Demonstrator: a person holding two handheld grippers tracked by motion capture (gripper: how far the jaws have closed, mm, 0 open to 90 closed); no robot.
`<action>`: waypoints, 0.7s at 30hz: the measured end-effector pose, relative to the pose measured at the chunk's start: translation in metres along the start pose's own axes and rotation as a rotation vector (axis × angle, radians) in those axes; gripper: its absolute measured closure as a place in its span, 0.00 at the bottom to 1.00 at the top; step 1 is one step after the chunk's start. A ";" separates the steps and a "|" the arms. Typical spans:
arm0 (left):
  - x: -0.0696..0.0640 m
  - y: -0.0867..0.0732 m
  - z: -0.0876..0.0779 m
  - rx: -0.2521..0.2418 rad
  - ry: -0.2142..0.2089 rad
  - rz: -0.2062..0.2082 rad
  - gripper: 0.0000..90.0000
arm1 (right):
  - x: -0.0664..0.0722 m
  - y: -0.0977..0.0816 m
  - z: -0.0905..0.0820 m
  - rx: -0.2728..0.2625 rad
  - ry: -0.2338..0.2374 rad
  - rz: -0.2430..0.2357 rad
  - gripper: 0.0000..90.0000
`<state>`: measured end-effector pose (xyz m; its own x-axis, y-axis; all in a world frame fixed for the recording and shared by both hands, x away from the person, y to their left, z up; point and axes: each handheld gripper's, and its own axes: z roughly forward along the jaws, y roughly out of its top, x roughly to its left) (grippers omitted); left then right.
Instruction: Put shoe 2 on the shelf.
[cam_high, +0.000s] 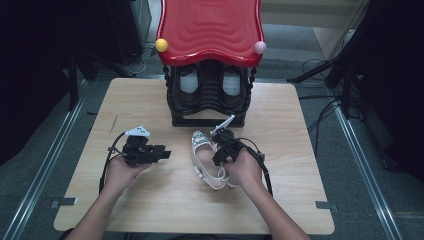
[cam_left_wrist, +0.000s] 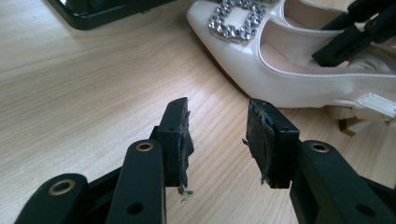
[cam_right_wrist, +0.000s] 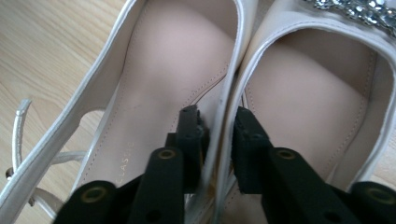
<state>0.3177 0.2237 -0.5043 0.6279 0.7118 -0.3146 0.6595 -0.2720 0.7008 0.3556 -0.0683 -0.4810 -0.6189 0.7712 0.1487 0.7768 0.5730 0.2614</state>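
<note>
Shoes (cam_right_wrist: 187, 70) — light, glossy, slippery, with soft thin sides — sit pinched together by the right gripper (cam_right_wrist: 218, 126) at their touching inner walls; left gripper (cam_left_wrist: 217, 135) gapes empty.

place: we take it for a recording lab
signs: we see a bare wooden table (cam_high: 150, 210), floor rails (cam_high: 45, 165), loose cables (cam_high: 320, 112), dark stands (cam_high: 345, 70)

The shoes (cam_high: 207, 160) were glossy white with beige insoles and a silver rhinestone buckle (cam_left_wrist: 236, 17). The table (cam_high: 150, 210) showed pale wood grain. The rack (cam_high: 210, 100) was black under a rippled red top (cam_high: 210, 27) bearing a yellow knob (cam_high: 161, 45) and a pink knob (cam_high: 260, 47).
</note>
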 end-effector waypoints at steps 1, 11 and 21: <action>0.000 0.000 0.000 0.001 0.006 0.000 0.66 | 0.000 0.002 -0.001 0.013 0.001 0.003 0.91; 0.006 -0.001 -0.003 -0.003 0.020 -0.010 0.65 | -0.016 0.007 -0.013 0.038 0.093 -0.001 0.95; 0.015 -0.003 -0.009 -0.017 0.040 -0.024 0.65 | 0.007 0.019 -0.039 0.118 0.070 -0.252 0.95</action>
<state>0.3212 0.2407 -0.5051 0.5948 0.7435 -0.3056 0.6669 -0.2440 0.7041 0.3608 -0.0628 -0.4375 -0.7974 0.5820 0.1593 0.6032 0.7757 0.1857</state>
